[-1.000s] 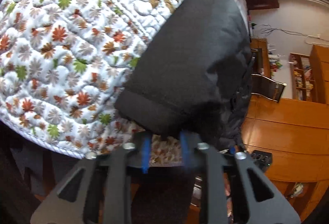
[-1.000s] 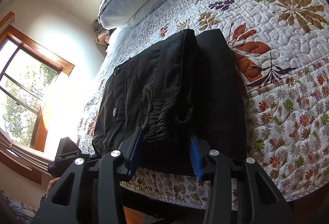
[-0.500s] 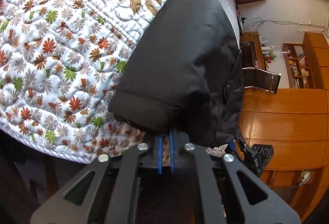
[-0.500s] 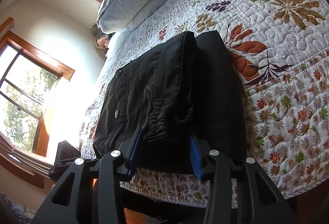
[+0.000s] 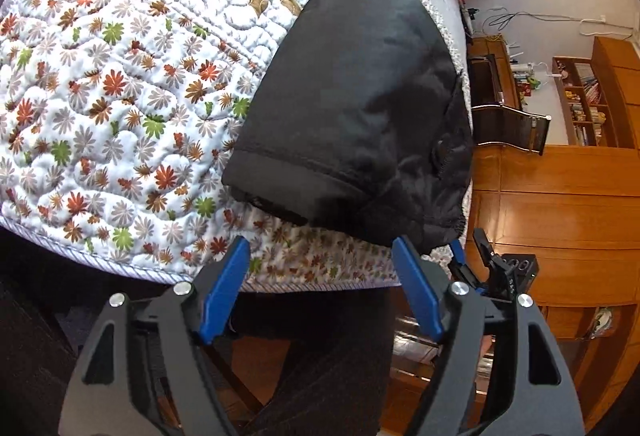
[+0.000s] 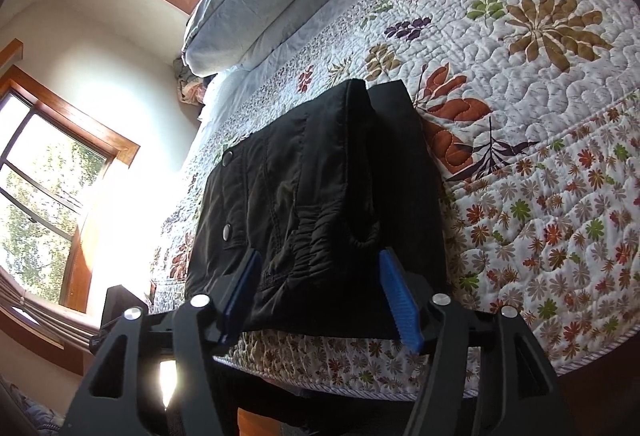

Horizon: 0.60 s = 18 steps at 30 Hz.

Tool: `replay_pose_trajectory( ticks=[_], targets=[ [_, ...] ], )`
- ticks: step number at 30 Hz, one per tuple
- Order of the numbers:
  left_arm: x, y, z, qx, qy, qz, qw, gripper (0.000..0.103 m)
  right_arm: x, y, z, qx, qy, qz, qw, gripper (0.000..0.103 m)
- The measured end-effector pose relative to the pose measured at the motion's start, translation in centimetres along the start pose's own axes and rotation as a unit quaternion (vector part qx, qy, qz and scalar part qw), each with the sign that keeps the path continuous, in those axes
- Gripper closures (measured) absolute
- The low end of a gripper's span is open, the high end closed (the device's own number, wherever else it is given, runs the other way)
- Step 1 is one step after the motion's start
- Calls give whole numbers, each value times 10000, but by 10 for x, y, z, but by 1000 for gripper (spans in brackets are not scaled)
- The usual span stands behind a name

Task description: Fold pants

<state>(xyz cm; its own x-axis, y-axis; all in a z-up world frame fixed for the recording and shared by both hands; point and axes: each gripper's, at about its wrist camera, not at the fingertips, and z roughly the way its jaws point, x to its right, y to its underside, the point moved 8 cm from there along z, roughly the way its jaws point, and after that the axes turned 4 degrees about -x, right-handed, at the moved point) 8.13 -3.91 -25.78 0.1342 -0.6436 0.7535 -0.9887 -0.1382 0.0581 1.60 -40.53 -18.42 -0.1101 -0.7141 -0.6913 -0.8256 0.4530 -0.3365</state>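
Black pants (image 5: 352,108) lie folded in a compact block on the floral quilt (image 5: 120,76), close to the bed's near edge. My left gripper (image 5: 320,242) hangs just off that edge below the hem, its jaws opening, with nothing between the blue pads (image 5: 228,276). In the right wrist view the pants (image 6: 320,188) show the gathered waistband and two snaps. My right gripper (image 6: 320,256) is at the waistband end with its jaws opening. The waistband lies between the pads (image 6: 396,288), and they do not press on it.
The quilt (image 6: 520,116) stretches wide beyond the pants, with a grey pillow (image 6: 248,8) at the head of the bed. Windows (image 6: 40,196) are on the left wall. Past the bed are a wooden floor (image 5: 560,196), a chair (image 5: 508,124) and shelves.
The left jaws were shut half a second ago and now stand wide apart, drawn back from the hem. The right jaws have spread wider around the waistband.
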Motion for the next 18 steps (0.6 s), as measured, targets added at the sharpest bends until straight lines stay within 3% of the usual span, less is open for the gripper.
replay_pose_trajectory(
  ticks=[1,3,5,10,18],
  targets=[
    [0,-4,-12,140,48,22,9999,23,2,-3,-4,-1,-19,85,10000,18],
    [-2,-21,-37,609,-120,92,9980,10,7,-10,-13,19,-216,296,9993,15],
    [-6,-44,-51,890,-521,346,9941,10,16,-19,-17,3,-333,529,9980,11],
    [-14,-79,-37,686,-1290,821,9859,10,35,-30,-4,-393,-396,904,9943,11],
    [1,-88,-6,369,-1284,1358,9817,10,34,-23,19,-756,-404,715,9938,9]
  ],
)
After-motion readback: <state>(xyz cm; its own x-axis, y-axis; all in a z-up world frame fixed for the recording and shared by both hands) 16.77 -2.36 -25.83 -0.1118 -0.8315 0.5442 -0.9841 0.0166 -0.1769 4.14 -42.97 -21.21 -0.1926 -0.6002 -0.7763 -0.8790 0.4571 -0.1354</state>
